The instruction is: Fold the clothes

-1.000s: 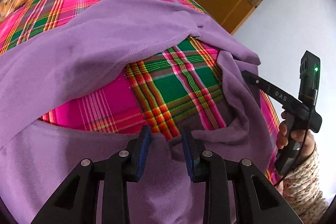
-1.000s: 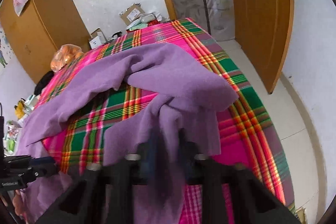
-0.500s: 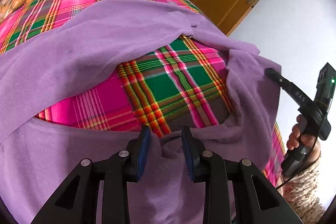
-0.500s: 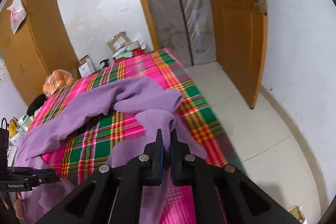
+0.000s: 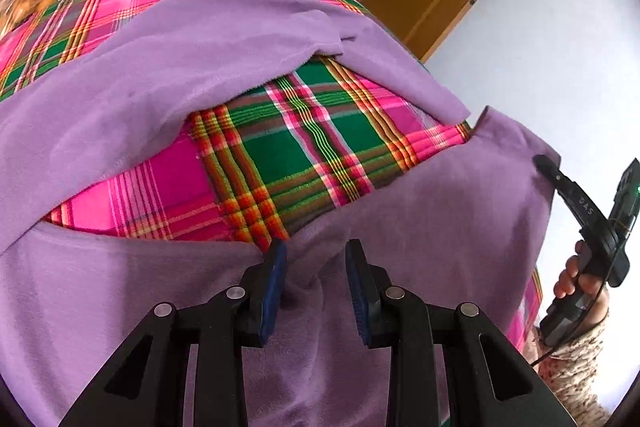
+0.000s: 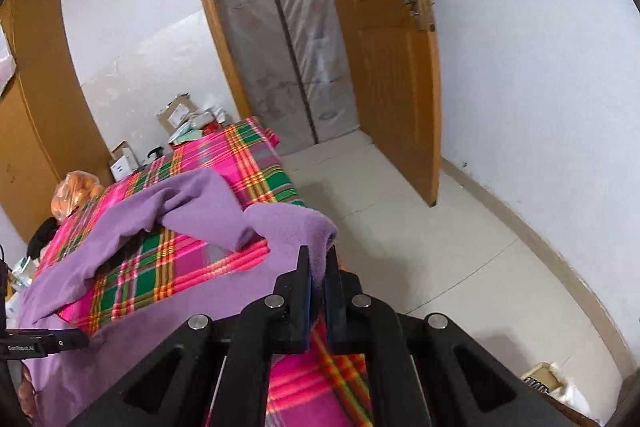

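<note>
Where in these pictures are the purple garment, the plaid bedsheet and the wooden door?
purple garment (image 5: pixel 200 75): left wrist view, broad upper fold.
plaid bedsheet (image 5: pixel 304 163): left wrist view, exposed green check.
wooden door (image 6: pixel 392 67): right wrist view, middle panel.

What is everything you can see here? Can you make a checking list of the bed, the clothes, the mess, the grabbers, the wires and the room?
Surface: bed with pink and green plaid cover.
Job's things: purple garment spread unfolded over the cover.
Clutter: cardboard boxes and an orange bag beyond the bed.
Grippers: left gripper has purple cloth bunched between its jaws; right gripper shut on a garment edge, lifted.
Cables: thin wire below the right gripper's handle.
Surroundings: open wooden door, wardrobe, tiled floor.
</note>
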